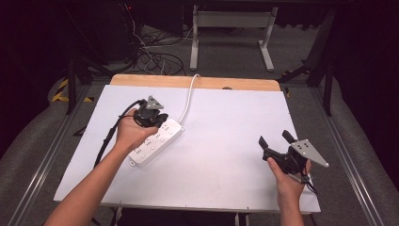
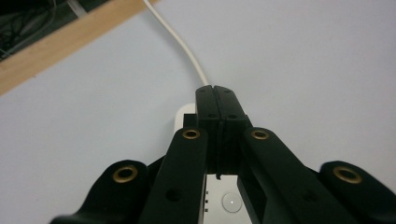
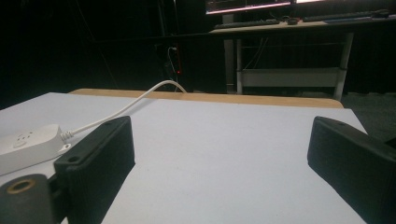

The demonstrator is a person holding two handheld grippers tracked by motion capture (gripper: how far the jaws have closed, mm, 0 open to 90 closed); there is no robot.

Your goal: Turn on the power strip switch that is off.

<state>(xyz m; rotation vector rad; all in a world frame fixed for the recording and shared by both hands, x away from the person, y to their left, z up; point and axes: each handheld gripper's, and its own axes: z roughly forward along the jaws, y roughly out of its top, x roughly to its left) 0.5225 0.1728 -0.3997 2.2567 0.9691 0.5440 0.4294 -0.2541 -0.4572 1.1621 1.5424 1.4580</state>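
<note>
A white power strip [image 1: 155,143] lies slantwise on the left half of the white board [image 1: 226,141], and its white cord [image 1: 188,101] runs off over the far edge. My left gripper [image 1: 160,121] hovers over the strip's far end, held in a hand, pointing down and forward. In the left gripper view its jaws [image 2: 217,93] are pressed together with nothing between them, above the strip [image 2: 229,200] and the cord [image 2: 180,44]. My right gripper [image 1: 275,138] is held low at the near right, open, its jaws [image 3: 219,154] wide apart and empty. The strip [image 3: 28,144] lies far to its left.
A wooden table edge [image 1: 197,82] borders the board's far side. Beyond it are a grey desk frame [image 1: 230,21] and tangled cables [image 1: 155,56] on the floor. A metal rail [image 1: 346,155] runs along the right of the board.
</note>
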